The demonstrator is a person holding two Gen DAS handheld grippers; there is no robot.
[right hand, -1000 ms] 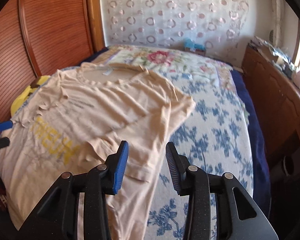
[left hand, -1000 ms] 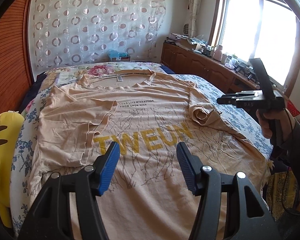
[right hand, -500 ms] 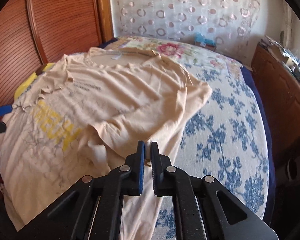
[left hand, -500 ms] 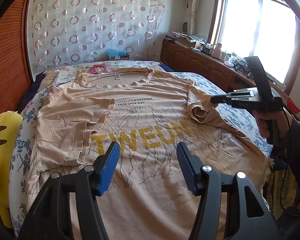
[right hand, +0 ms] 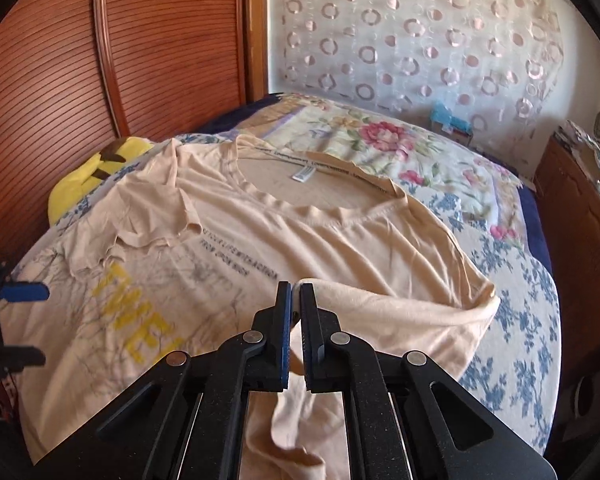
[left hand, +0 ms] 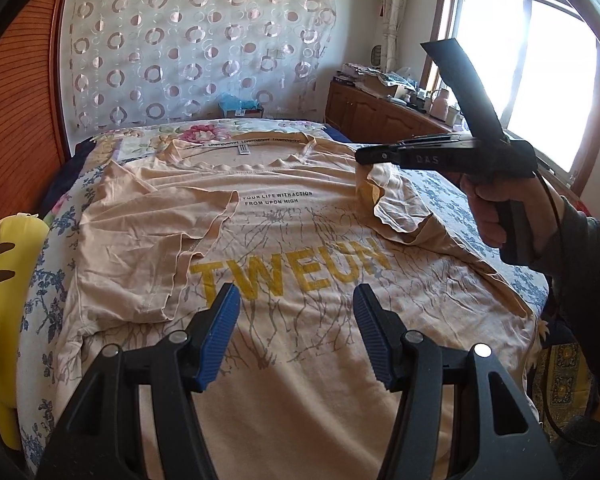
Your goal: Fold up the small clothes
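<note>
A beige T-shirt with yellow "TWEUN" lettering lies face up on the bed, its left sleeve folded inward. My left gripper is open and empty above the shirt's lower middle. My right gripper is shut on the shirt's right sleeve and holds it lifted over the shirt's chest. It shows in the left wrist view with the sleeve hanging from its tip.
The bed has a blue floral sheet. A yellow plush toy lies at the left edge. A wooden cabinet with clutter runs under the window. A wooden sliding door stands behind the bed's left side.
My right gripper closed on the right sleeve, then lifted it and carried it inward over the shirt. My left gripper stayed open and barely moved.
</note>
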